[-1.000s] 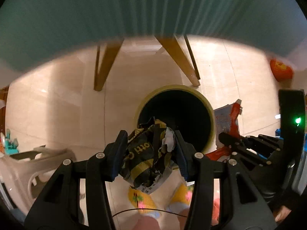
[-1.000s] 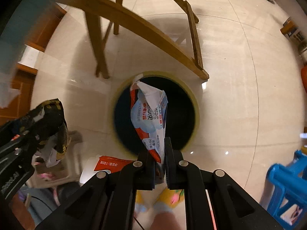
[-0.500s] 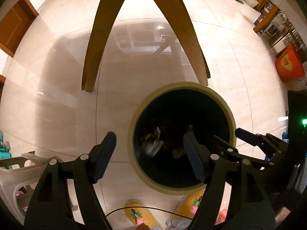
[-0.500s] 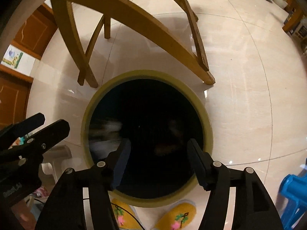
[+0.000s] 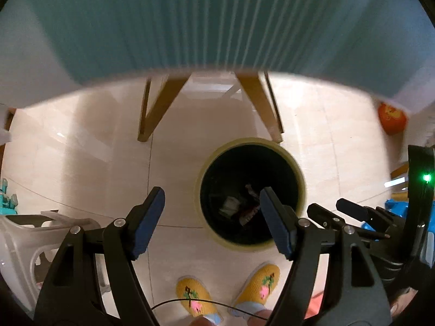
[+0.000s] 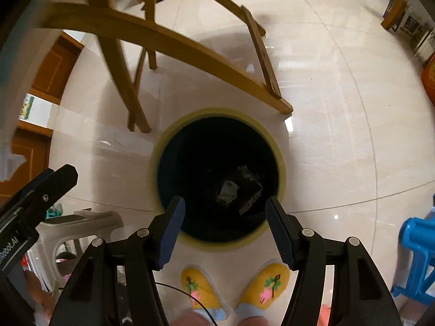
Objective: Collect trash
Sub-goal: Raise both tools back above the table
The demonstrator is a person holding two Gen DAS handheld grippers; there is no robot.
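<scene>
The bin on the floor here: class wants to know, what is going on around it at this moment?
A person stands over the round bin on the tiled floor, holding tongs in each hand. The left tongs and the right tongs are both open and empty above the bin. Crumpled wrappers lie at the bottom of the bin. The person's yellow slippers are right beside the bin, and wooden chair legs stand behind it.

Both the left gripper [image 5: 212,212] and the right gripper [image 6: 225,224] are matte black plastic frames with silver screw heads and dark blue finger pads [image 6: 171,232], a thin black cable [image 5: 190,303] looping below them, above the person's yellow knitted slippers [image 6: 265,285] with pink and green embroidery.
</scene>
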